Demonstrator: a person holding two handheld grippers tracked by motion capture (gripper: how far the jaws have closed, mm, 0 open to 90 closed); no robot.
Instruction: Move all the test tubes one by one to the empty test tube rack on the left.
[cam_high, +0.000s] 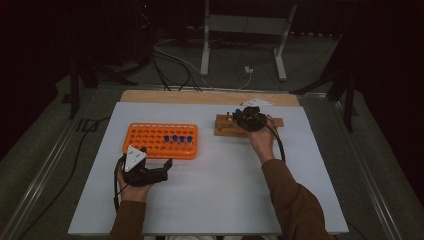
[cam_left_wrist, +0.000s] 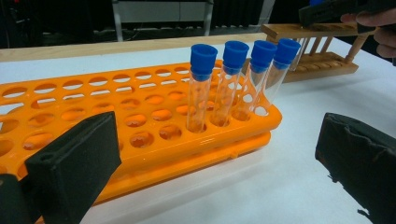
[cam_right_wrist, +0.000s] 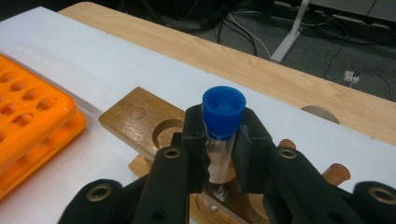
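High view: my right hand-held gripper (cam_high: 248, 119) works at the wooden rack (cam_high: 226, 127), 2 o'clock of the orange rack (cam_high: 161, 140) on the tabletop (cam_high: 220, 190). Left gripper view: my left hand-held gripper (cam_left_wrist: 219, 163) waits spread beside four capped tubes (cam_left_wrist: 238, 79). Right gripper view: jaws pinch a blue-capped tube (cam_right_wrist: 223, 126) seated in the wooden rack; next, I judge, a straight upward lift.

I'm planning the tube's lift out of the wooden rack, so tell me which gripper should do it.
Right. The right gripper is already shut on the blue-capped tube standing in the wooden rack. The left gripper sits open by the orange rack, well away from it.
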